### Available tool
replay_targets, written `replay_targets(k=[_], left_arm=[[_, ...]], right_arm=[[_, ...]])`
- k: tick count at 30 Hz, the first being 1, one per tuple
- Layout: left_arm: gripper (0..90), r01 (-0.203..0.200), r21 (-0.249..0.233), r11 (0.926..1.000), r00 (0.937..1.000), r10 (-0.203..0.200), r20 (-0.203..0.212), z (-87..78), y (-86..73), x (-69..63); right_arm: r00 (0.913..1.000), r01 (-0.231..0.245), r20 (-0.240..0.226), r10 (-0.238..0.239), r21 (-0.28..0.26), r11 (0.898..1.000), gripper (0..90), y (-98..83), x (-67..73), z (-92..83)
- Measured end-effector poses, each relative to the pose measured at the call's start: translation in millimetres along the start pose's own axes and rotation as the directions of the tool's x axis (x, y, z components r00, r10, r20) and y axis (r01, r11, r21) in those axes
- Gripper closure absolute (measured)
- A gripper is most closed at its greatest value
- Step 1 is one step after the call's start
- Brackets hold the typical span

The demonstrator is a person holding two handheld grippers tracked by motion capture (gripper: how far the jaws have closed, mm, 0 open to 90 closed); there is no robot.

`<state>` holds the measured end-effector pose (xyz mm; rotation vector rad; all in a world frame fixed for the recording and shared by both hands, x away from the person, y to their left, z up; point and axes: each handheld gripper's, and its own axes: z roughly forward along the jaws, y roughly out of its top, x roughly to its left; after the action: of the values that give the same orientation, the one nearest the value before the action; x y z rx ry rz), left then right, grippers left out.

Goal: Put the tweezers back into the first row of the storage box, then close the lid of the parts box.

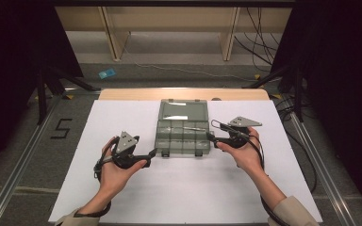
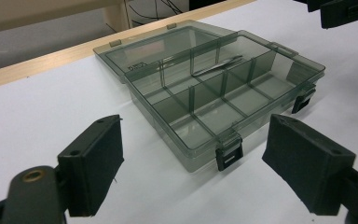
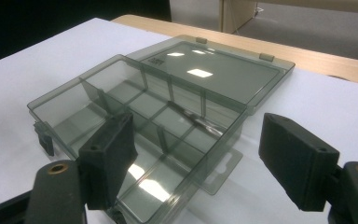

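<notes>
A smoky clear compartment box [image 1: 160, 137] lies open at the table's middle, its lid [image 1: 183, 111] laid flat behind it. A thin metal tool [image 1: 194, 127] that looks like tweezers rests in a back compartment [image 2: 216, 65]. The other compartments look empty. My left gripper [image 1: 152, 153] is open beside the box's front left corner [image 2: 196, 140], with a black latch [image 2: 228, 157] between its jaws. My right gripper [image 1: 211, 135] is open at the box's right side, and the box wall [image 3: 219, 128] lies between its jaws [image 3: 196, 133]. Neither gripper holds anything.
A white sheet [image 1: 184, 188] covers the wooden table [image 1: 184, 93]. Metal rails [image 1: 320, 165] run along both sides on the floor. A "5" mark [image 1: 61, 128] and a blue scrap [image 1: 107, 73] lie on the floor. Cables [image 1: 259, 42] hang at the back right.
</notes>
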<state>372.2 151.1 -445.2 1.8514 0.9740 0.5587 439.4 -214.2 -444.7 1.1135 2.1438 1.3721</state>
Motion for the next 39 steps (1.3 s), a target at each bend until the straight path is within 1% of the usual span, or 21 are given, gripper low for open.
replay_targets(k=[1, 2, 3, 4, 6, 10, 12, 16, 17, 18, 20, 21, 22, 25, 26, 27, 29, 30, 34, 35, 39], left_arm=[[18.4, -0.001, 0.000, 1.0000, 1.0000, 0.001, -0.001, -0.2, 0.0, -0.1], [18.4, -0.007, -0.003, 1.0000, 1.0000, 0.007, -0.002, -0.5, 0.3, 0.2], [18.4, -0.006, -0.004, 1.0000, 1.0000, 0.006, 0.004, -0.6, 0.5, 0.8], [18.4, -0.007, -0.006, 1.0000, 1.0000, 0.007, -0.003, -0.9, 0.9, 0.8], [18.4, -0.004, -0.007, 1.0000, 1.0000, 0.004, 0.003, 0.1, 1.0, 1.6], [18.4, 0.003, -0.006, 1.0000, 1.0000, -0.003, 0.003, 1.0, 0.5, 1.4], [18.4, 0.008, -0.005, 1.0000, 1.0000, -0.008, 0.006, 1.1, 0.7, 1.6], [18.4, 0.022, -0.007, 0.9997, 0.9998, -0.022, 0.004, 1.9, 2.5, 0.9], [18.4, 0.031, -0.007, 0.9995, 0.9995, -0.031, 0.004, 2.7, 2.6, 0.0], [18.4, 0.019, -0.005, 0.9998, 0.9998, -0.019, 0.003, 2.9, 3.3, 0.3], [18.4, 0.024, -0.008, 0.9997, 0.9997, -0.024, 0.000, 4.0, 4.0, -0.7], [18.4, 0.028, -0.008, 0.9996, 0.9996, -0.028, -0.002, 4.6, 4.0, -0.9], [18.4, 0.021, -0.005, 0.9998, 0.9998, -0.021, -0.004, 4.7, 4.1, -0.5], [18.4, 0.018, 0.000, 0.9998, 0.9998, -0.018, -0.003, 5.7, 3.2, 0.5], [18.3, 0.028, -0.001, 0.9996, 0.9996, -0.028, -0.001, 5.8, 3.0, 0.0], [18.3, 0.028, -0.002, 0.9996, 0.9996, -0.028, -0.001, 5.5, 3.0, 0.1], [18.3, 0.020, -0.006, 0.9998, 0.9998, -0.020, -0.006, 4.6, 3.6, 0.3], [18.3, 0.018, -0.007, 0.9998, 0.9998, -0.019, -0.006, 4.2, 3.6, 0.4], [18.3, 0.025, -0.005, 0.9997, 0.9997, -0.025, -0.001, 3.9, 2.6, 0.2], [18.3, 0.024, -0.005, 0.9997, 0.9997, -0.024, -0.001, 3.7, 2.4, 0.1], [18.3, 0.025, -0.010, 0.9996, 0.9997, -0.025, 0.000, 2.3, 2.9, -0.6]], right_arm=[[0.9999, 0.014, 0.008, -0.014, -0.011, 1.000, 27.6, 0.0, -1.0, -0.2], [1.0000, -0.004, 0.002, 0.004, -0.007, 1.000, 27.6, -0.1, 0.3, -0.7], [0.9999, 0.010, 0.010, -0.010, -0.013, 1.000, 27.5, 0.1, -0.5, -1.4], [1.0000, -0.003, 0.006, 0.003, 0.005, 1.000, 27.3, 0.7, 0.4, -3.5], [0.9999, 0.003, 0.010, -0.003, -0.022, 1.000, 26.7, 0.8, -0.1, -4.7], [0.9996, 0.004, 0.028, -0.003, -0.036, 0.999, 26.2, 0.2, -1.5, -9.6], [0.9995, -0.013, 0.030, 0.013, -0.024, 1.000, 26.2, -1.3, -1.4, -12.5], [0.9988, 0.002, 0.048, 0.000, -0.042, 0.999, 25.8, -6.0, -2.4, -17.6], [0.9994, -0.017, 0.029, 0.018, -0.030, 0.999, 25.7, -7.2, -1.9, -19.4], [0.9994, -0.027, 0.023, 0.028, -0.036, 0.999, 25.6, -8.4, -1.9, -20.4], [0.9993, -0.012, 0.035, 0.014, -0.048, 0.999, 25.2, -10.3, -4.4, -21.8], [0.9992, -0.027, 0.030, 0.028, -0.027, 0.999, 25.1, -10.8, -4.5, -23.1], [0.9992, -0.026, 0.029, 0.027, -0.045, 0.999, 24.8, -11.4, -5.8, -23.1], [0.9986, -0.016, 0.050, 0.018, -0.049, 0.999, 24.3, -11.5, -8.5, -24.1], [0.9986, -0.016, 0.050, 0.018, -0.050, 0.999, 24.2, -11.4, -8.7, -24.1], [0.9985, -0.037, 0.038, 0.038, -0.033, 0.999, 24.1, -11.0, -7.5, -25.1], [0.9988, -0.029, 0.037, 0.030, -0.042, 0.999, 24.0, -10.8, -7.6, -24.9], [0.9987, -0.041, 0.027, 0.042, -0.036, 0.998, 23.9, -10.5, -6.5, -24.7], [0.9988, -0.039, 0.029, 0.040, -0.036, 0.999, 23.7, -10.2, -5.0, -23.4], [0.9990, -0.024, 0.036, 0.026, -0.055, 0.998, 23.7, -10.3, -5.7, -22.2], [0.9988, -0.029, 0.038, 0.030, -0.035, 0.999, 23.6, -9.1, -3.8, -23.1]])
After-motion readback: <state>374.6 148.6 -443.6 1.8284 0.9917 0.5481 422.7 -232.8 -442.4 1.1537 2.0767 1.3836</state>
